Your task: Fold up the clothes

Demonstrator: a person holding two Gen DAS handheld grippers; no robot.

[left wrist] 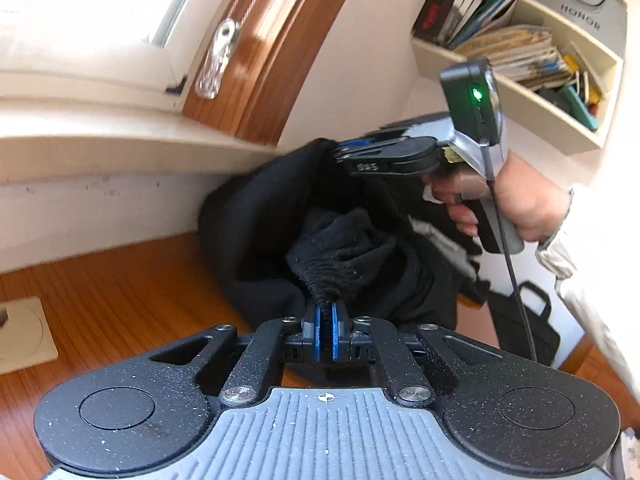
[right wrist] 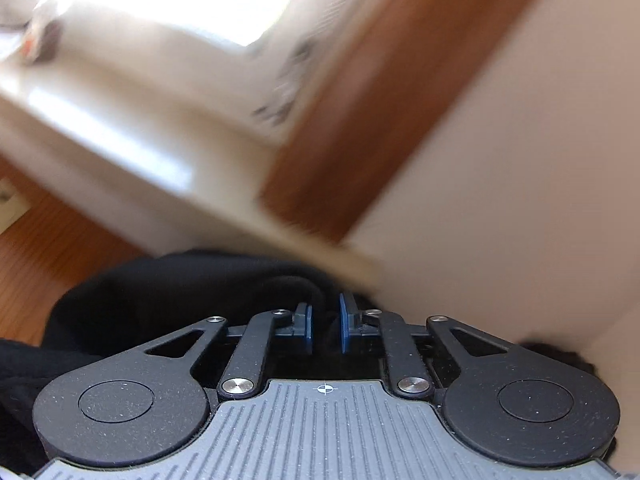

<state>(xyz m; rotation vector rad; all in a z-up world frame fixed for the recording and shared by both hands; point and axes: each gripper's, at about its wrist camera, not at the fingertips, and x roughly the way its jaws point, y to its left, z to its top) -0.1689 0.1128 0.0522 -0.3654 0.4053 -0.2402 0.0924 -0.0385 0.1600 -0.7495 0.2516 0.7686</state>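
**Two grippers hold one black garment**

The left gripper (left wrist: 328,330) pinches a ribbed edge of the black garment (left wrist: 256,224), which is heaped on the wooden table (left wrist: 120,296) by the wall. Farther off and higher, the right gripper (left wrist: 338,152) bites a raised fold. In its own blurred view, cloth sits between narrowly parted pads (right wrist: 345,326). The fabric runs away from the left jaws toward the right.

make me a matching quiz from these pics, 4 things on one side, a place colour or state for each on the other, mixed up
1 left gripper
2 books
3 lamp
4 cloth

a green
b black
c on the shelf
d shut on the cloth

Pairs: 1-d, 2-c, 3-a, 4-b
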